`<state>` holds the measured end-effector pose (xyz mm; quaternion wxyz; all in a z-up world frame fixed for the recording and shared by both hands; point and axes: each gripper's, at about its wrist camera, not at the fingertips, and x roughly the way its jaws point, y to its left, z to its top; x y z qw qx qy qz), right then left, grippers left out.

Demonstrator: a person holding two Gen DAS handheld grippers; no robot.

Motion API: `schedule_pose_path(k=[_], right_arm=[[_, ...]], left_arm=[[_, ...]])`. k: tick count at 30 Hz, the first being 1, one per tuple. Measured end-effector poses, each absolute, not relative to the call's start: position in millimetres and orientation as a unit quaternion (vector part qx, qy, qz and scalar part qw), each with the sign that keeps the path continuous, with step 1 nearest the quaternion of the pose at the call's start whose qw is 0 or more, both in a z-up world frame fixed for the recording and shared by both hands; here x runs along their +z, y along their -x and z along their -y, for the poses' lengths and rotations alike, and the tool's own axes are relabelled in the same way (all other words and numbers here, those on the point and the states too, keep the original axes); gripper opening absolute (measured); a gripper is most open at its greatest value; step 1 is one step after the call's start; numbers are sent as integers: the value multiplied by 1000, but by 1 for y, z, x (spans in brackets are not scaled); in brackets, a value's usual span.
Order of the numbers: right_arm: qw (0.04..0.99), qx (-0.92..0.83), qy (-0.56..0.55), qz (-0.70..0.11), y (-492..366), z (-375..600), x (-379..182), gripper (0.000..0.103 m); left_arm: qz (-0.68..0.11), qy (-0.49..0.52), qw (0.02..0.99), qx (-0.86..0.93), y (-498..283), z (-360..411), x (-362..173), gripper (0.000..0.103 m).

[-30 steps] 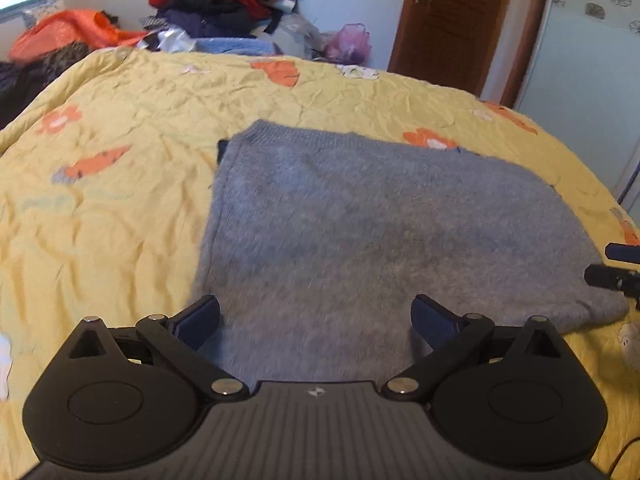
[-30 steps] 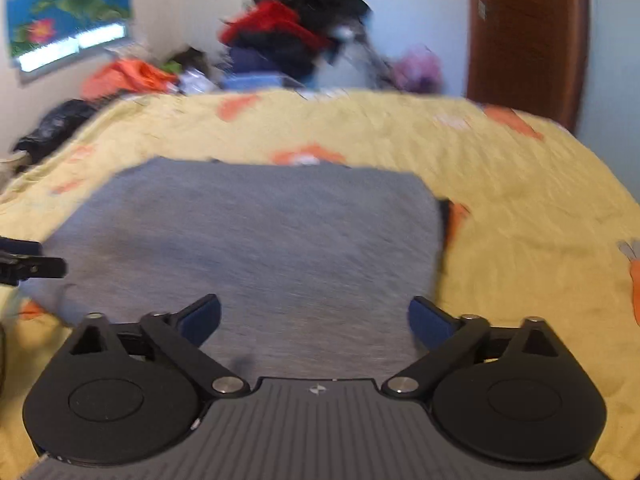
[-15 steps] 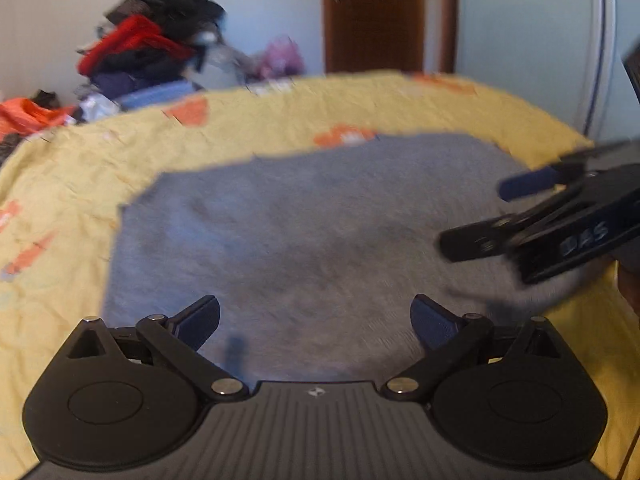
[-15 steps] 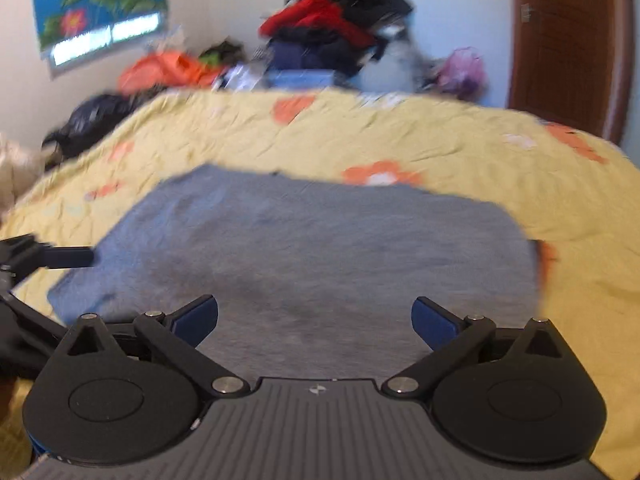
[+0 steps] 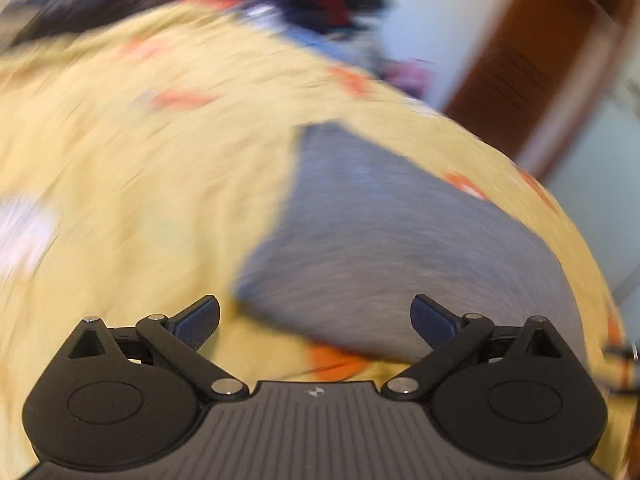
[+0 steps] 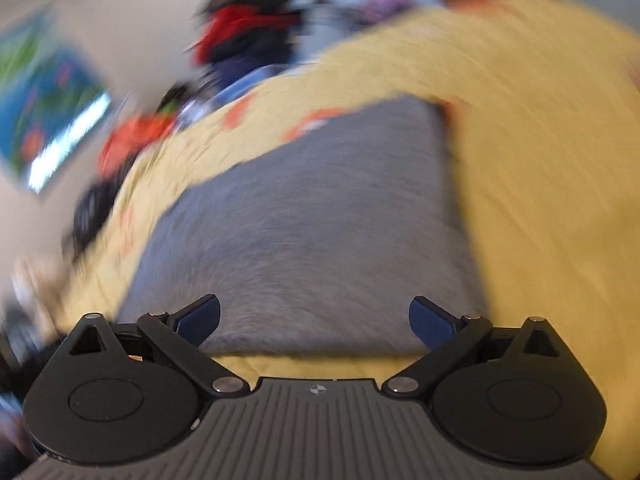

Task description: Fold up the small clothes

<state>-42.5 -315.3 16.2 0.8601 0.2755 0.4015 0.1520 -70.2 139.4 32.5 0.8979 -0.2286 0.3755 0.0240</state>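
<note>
Left wrist view, heavily smeared: yellow bedspread [image 5: 132,184] across the left, grey knit garment [image 5: 400,248] lying flat right of centre. Left gripper [image 5: 316,316] at the bottom, fingers wide apart and empty, poised above the garment's near left corner.

Right wrist view, equally blurred: same garment [image 6: 304,232] filling the middle, clothes pile [image 6: 248,32] at upper centre. Right gripper [image 6: 314,316] splayed open over the near hem, holding nothing.

Probably between folds. Next: settle, then pinch an edge in each gripper.
</note>
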Motion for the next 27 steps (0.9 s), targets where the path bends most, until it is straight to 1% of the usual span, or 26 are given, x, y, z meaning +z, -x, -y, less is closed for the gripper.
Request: schedule_pose_path(k=[3,7,9,10,12,14,15,17,18,19,21,23,25,27], right_arm=[[826,128,-363,-411,55,346,-1,99],[831,119,-361,-406,61,340,-2,100],[831,138,-358,-404,59,329,3,100],[831,150,-356,-401,56,329,7,100],[836,170,-344,-393,54,322,17,100],[843,182,-326,-386,53,317,28,100],[846,186,-319,-384,52,315,32,100],[849,194,-312,-380,49,311,38,101],[850,196,-308,-380,48,310,41,101],[852,196,-302,-380,46,307,43,101],[854,200,-290,-383,38,300,46,101],[852,210,-284,-387,32,290,48,101],[851,223,-278,-387,23,278,51,101],[846,246,-265,-392,11,260,56,101]], left_arm=[[-361,289,886,38,74,-155,28,102],[-360,366,858,2,61,-155,25,102],[-357,379,854,9,58,-153,25,101],[-354,389,851,14,57,-153,24,98],[-346,412,842,27,54,-157,20,90],[-345,408,844,48,52,-157,20,72],[-345,402,846,58,51,-156,20,67],[-348,390,849,76,49,-156,19,41],[-351,382,851,82,49,-156,18,36],[-349,379,853,84,49,-156,17,34],[-346,380,854,85,50,-158,17,33],[-350,353,862,96,50,-154,18,19],[-357,273,887,102,46,-138,22,15],[-359,146,916,103,44,-108,28,12]])
